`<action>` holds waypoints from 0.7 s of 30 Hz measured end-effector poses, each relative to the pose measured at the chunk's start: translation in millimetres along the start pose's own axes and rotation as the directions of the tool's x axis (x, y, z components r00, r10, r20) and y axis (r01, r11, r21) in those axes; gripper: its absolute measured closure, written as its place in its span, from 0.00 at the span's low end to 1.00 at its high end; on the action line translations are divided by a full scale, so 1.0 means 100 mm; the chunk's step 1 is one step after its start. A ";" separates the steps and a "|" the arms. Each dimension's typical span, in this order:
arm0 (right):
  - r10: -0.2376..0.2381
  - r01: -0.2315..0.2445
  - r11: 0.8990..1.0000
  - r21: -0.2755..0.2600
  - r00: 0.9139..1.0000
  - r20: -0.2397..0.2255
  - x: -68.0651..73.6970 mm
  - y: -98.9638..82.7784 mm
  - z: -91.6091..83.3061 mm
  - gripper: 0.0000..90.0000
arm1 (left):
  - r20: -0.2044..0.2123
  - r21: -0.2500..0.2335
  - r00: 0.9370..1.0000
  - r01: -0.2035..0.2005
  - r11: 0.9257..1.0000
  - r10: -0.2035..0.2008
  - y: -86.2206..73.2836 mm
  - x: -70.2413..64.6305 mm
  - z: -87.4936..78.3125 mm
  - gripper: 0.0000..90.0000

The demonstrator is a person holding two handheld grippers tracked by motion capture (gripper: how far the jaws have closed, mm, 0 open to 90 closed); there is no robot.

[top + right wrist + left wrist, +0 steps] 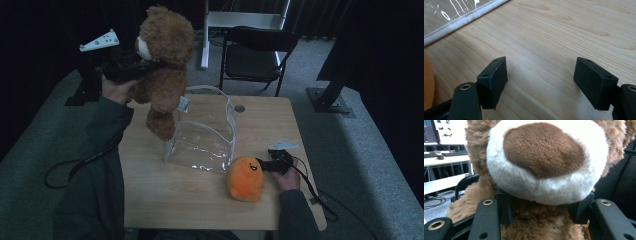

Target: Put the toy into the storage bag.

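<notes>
Held aloft over the table's (pixel 200 200) far left corner: brown teddy bear (pixel 162 70), clamped at the neck by the left gripper (pixel 131 67), jaws pressed into the fur just beneath the white muzzle (pixel 544 182) in the left gripper view. Hanging feet-down, one foot just above and in front of the left rim of the clear plastic bag (pixel 202 135). Bag standing upright and open-topped near the table's middle, white-edged, handle arched over the mouth, nothing visible inside. Small white tag (pixel 183 104) on the bear's side, print too small to read. Beside the bag's near right corner: orange plush toy (pixel 245 178) with a dark face mark, resting on the wood. Just to its right, the right gripper (pixel 266 164), low over the tabletop, jaws spread apart with only bare wood between them (pixel 540 75); orange plush at the left edge of that view.
</notes>
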State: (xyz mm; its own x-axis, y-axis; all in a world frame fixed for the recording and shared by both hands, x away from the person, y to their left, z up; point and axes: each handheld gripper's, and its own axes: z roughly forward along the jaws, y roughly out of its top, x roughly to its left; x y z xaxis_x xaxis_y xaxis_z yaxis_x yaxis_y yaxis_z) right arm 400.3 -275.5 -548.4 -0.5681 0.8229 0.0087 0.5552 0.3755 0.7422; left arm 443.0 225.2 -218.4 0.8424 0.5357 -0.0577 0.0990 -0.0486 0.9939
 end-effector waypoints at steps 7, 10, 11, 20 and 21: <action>0.000 0.000 1.000 0.001 1.000 0.000 0.00 0.00 0.00 0.29 | 0.002 0.012 1.000 -0.005 1.000 0.005 0.01 -0.02 0.14 0.53; 0.001 -0.001 1.000 0.001 1.000 0.000 0.00 0.00 0.00 0.29 | 0.009 0.015 1.000 -0.006 1.000 0.006 0.02 -0.04 0.21 0.53; 0.001 -0.001 1.000 0.001 1.000 0.000 0.00 0.00 0.00 0.29 | 0.009 0.015 1.000 -0.006 1.000 0.006 0.02 -0.04 0.21 0.53; 0.001 -0.001 1.000 0.001 1.000 0.000 0.00 0.00 0.00 0.29 | 0.022 0.017 1.000 -0.004 1.000 0.004 0.03 -0.07 0.32 0.53; 0.001 -0.001 1.000 0.001 1.000 -0.001 0.00 0.00 0.00 0.29 | 0.023 0.020 1.000 -0.005 1.000 0.005 0.03 -0.07 0.35 0.53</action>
State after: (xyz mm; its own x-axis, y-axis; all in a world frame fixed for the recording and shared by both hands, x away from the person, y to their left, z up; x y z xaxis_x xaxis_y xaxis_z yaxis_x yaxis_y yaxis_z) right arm 400.2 -275.4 -548.3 -0.5683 0.8228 0.0096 0.5560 0.3753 0.7416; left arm 455.6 191.9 -217.9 0.8547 0.5162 -0.0551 0.1052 -0.0683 0.9921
